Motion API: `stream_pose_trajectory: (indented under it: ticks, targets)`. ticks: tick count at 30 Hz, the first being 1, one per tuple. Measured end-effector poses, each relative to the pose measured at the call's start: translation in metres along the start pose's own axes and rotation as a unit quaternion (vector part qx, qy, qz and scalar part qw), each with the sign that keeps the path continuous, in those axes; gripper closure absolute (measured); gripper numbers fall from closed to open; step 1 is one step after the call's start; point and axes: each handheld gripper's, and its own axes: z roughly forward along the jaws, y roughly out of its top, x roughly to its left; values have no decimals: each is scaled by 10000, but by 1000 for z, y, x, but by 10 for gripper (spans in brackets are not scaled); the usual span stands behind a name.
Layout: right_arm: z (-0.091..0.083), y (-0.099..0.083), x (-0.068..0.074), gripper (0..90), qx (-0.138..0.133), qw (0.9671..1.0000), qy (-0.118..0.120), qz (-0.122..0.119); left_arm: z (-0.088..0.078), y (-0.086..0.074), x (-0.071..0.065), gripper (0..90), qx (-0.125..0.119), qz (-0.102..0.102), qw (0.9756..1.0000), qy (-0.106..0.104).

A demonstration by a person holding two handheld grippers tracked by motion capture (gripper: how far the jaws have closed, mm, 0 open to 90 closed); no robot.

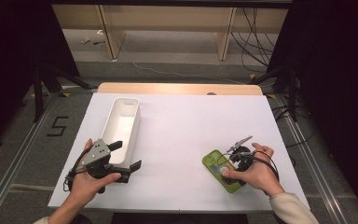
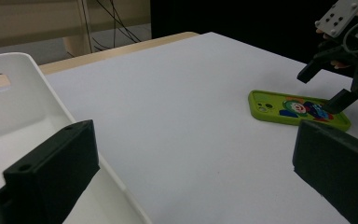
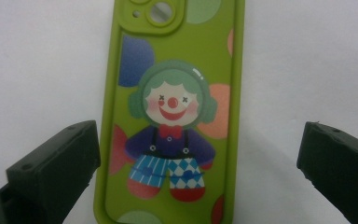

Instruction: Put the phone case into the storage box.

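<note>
White table under both tools. Right gripper released, jaws wide, straddling green clown phone case flat directly beneath. Left gripper released, empty, at near end of white bin.

1. Table: flat white top, with a strip of bare wood showing along its far edge
2. White bin: long, open-topped, resting directly on the table's left half with its length running from near to far; a handle slot is cut in its far end wall
3. Green phone case: lying flat on the table's right near part, printed clown side up, well apart from the bin
</note>
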Motion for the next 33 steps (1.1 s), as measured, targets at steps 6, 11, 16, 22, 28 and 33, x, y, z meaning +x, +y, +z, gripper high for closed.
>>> stream_pose_trajectory:
  ticks: [6,11,16,22,28,33]
  targets:
    - [4,7,4,3,199,9997,-125,-98,0,0,0,0,5,8,10000,3]
    - [6,16,9,3,268,9994,-181,-115,0,0,0,0,-5,14,10000,-3]
    - [10,20,13,3,363,9991,-167,-129,-1,0,0,0,-7,-9,10000,-5]
    - [13,24,14,3,432,9989,-145,-149,-1,0,0,0,-10,-12,10000,-3]
    - [17,26,15,3,531,9984,-122,-178,0,0,0,0,-12,-5,10000,-13]
    - [21,27,14,3,576,9981,-121,-171,0,0,0,0,-13,-19,10000,-14]
